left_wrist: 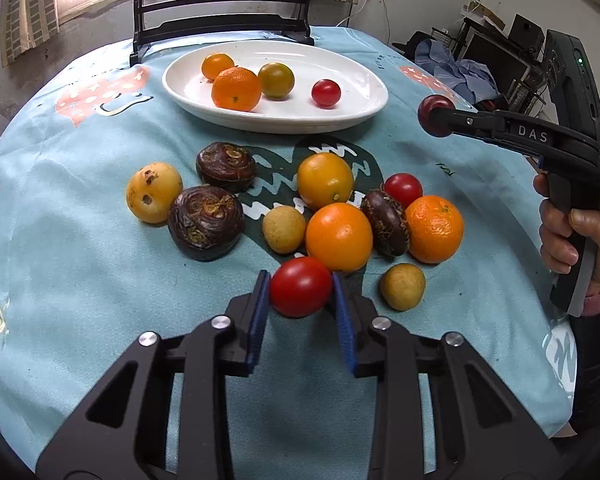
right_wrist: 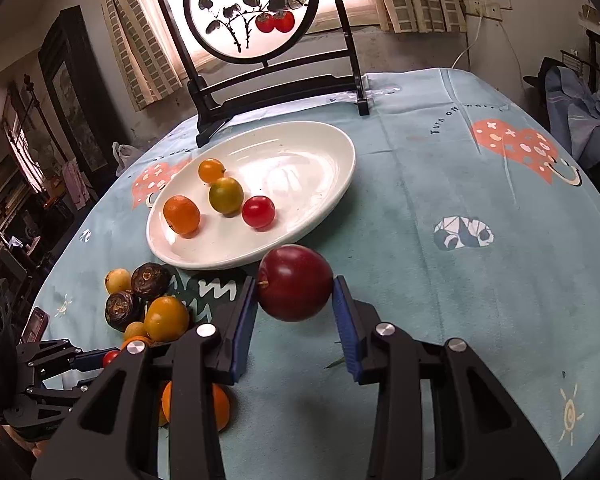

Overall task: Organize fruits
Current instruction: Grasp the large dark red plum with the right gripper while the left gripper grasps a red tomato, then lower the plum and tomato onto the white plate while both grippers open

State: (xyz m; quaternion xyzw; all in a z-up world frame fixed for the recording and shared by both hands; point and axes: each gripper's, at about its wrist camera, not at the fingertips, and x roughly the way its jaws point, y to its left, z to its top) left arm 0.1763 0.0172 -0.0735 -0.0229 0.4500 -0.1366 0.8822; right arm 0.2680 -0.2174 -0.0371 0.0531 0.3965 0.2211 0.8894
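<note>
- Left wrist view: my left gripper is clamped on a red cherry tomato at the near edge of the fruit pile; the white plate lies straight ahead, past the pile.
- Right wrist view: my right gripper is clamped on a dark red plum, held just short of the plate's near rim, so I'd say this hand is nearer.

Both hand-held grippers clamped

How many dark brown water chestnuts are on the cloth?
3: one behind the pile at left, one in front of it beside the yellow fruit, one wedged between two oranges. More could hide behind other fruit.
</note>
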